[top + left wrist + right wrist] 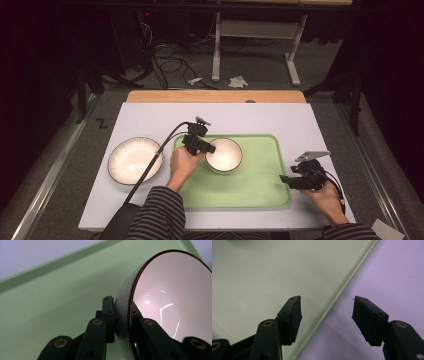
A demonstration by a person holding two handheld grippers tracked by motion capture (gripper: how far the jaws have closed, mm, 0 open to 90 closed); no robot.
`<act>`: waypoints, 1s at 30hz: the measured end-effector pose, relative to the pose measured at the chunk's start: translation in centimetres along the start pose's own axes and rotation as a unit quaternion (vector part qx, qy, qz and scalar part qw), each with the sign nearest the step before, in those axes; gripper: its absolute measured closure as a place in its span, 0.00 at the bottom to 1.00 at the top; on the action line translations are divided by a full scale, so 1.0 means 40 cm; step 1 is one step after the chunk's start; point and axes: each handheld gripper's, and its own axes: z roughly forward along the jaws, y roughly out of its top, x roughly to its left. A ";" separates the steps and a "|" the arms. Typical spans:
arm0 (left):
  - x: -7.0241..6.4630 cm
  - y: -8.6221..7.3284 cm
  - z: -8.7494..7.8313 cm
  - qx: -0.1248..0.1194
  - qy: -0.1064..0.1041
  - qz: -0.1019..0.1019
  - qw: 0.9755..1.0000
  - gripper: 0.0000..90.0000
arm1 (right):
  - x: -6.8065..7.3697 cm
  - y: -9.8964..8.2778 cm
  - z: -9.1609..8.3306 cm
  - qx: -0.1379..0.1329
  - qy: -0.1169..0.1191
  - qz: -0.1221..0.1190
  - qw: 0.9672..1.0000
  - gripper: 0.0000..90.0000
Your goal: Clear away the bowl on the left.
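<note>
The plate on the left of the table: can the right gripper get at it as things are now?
Probably not easily. The right gripper is open at the tray's right edge; the left gripper, holding the bowl, lies between it and the plate.

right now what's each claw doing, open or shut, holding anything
Left claw: shut on the rim of the bowl, over the green tray.
Right claw: open, holding nothing, over the tray's right edge.

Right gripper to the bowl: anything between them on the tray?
Nothing: in the high view, bare green tray separates the open right gripper from the bowl, held in the left gripper.
</note>
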 end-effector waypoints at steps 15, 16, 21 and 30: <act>0.011 -0.012 0.035 0.006 0.010 -0.010 1.000 0.91 | 0.000 -0.001 -0.001 0.001 0.004 0.000 1.000 0.46; 0.011 -0.011 0.034 0.004 0.011 -0.009 1.000 0.91 | -0.001 -0.001 -0.002 0.000 0.003 0.001 1.000 0.46; 0.019 -0.013 0.037 0.003 0.014 -0.007 1.000 0.92 | 0.000 -0.001 -0.001 0.003 0.001 0.001 1.000 0.46; 0.020 -0.014 0.042 -0.003 0.019 -0.005 1.000 0.91 | -0.002 -0.001 -0.003 -0.001 0.002 0.003 1.000 0.46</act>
